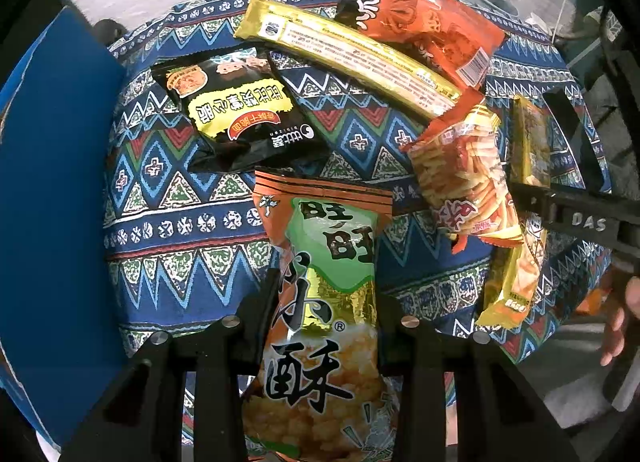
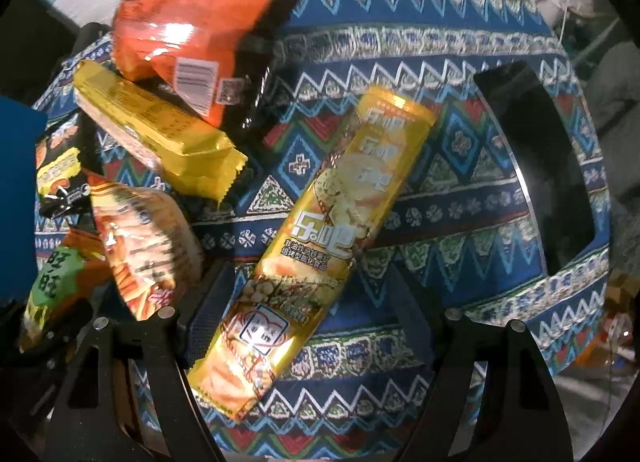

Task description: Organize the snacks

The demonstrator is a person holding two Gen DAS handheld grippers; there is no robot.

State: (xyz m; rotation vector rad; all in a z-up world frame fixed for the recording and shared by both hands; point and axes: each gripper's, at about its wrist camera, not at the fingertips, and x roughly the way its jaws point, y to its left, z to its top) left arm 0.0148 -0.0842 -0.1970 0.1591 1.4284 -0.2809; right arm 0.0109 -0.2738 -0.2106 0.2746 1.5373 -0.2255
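Note:
In the left wrist view my left gripper (image 1: 326,302) is shut on a green and orange rice-cracker bag (image 1: 324,302), held just above the patterned cloth (image 1: 180,221). In the right wrist view my right gripper (image 2: 308,282) is shut on a long gold chip pack (image 2: 320,238); this pack shows at the right of the left view (image 1: 524,221). On the cloth lie a black snack bag (image 1: 240,109), a long gold pack (image 1: 348,49), an orange and black bag (image 1: 416,17) and a red-orange stick snack bag (image 1: 464,169).
A blue box wall (image 1: 52,189) stands at the left. A black tray (image 2: 540,181) sits on the cloth at the right. A white wall and sockets lie beyond the table's far edge.

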